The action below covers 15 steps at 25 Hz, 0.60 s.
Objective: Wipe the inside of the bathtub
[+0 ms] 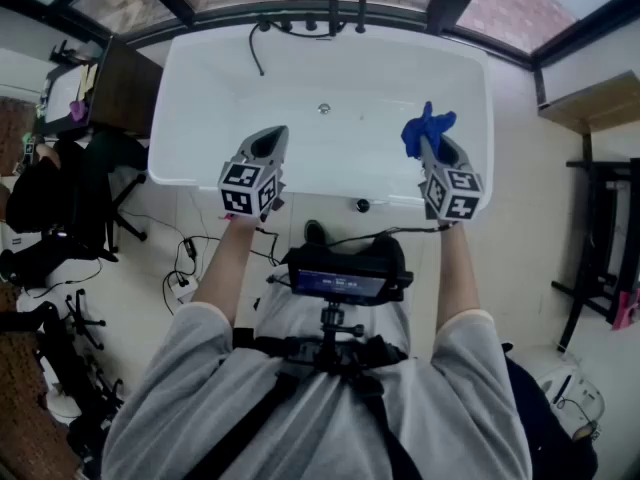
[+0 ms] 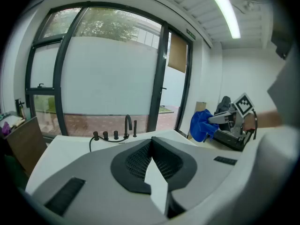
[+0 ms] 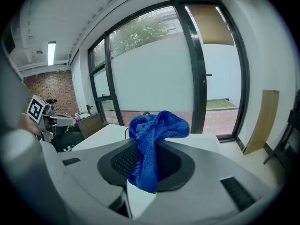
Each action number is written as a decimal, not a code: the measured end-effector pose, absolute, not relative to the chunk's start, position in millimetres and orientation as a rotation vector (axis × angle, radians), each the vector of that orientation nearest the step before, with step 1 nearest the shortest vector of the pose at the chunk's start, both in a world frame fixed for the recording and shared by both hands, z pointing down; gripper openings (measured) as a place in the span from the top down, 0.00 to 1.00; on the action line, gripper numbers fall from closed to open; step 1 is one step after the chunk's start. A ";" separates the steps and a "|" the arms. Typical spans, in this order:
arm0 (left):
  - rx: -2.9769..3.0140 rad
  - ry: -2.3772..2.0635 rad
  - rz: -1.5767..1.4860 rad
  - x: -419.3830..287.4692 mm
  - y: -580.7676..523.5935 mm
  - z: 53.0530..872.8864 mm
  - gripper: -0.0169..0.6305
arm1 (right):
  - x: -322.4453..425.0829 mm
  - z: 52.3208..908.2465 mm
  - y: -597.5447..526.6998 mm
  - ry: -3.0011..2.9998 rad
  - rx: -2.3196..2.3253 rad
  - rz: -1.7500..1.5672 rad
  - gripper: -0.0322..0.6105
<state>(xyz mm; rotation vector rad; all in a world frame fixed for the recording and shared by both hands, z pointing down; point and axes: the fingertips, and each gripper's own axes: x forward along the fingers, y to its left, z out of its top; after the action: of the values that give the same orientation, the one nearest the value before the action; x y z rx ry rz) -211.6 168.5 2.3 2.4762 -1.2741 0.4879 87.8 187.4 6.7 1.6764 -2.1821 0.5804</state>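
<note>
The white bathtub [image 1: 190,78] lies ahead of me, with a drain [image 1: 324,109] in its floor and black taps [image 1: 333,16] on the far rim. My right gripper [image 1: 432,146] hangs over the tub's right side, shut on a blue cloth [image 1: 426,128] that bunches above the jaws. In the right gripper view the blue cloth [image 3: 152,142] fills the gap between the jaws. My left gripper [image 1: 270,144] is held over the tub's near left part, jaws together with nothing between them. In the left gripper view the right gripper [image 2: 229,121] and its cloth [image 2: 202,124] show at right.
A dark cabinet [image 1: 118,86] stands left of the tub. An office chair [image 1: 105,193] and cables [image 1: 185,263] are on the floor at left. A black rack [image 1: 600,258] stands at right. Windows with black frames [image 2: 159,78] rise behind the tub.
</note>
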 end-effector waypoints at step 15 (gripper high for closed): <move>2.467 -1.583 0.383 -88.7 82.9 -58.6 0.97 | 193.9 -7.9 -10.4 -2.413 1.580 0.474 0.79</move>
<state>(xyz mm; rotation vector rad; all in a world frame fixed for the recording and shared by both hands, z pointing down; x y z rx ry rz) -88.7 82.9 -58.6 2.4667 -1.5835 0.3834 193.9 -10.4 -7.9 1.5801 -2.4129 0.4745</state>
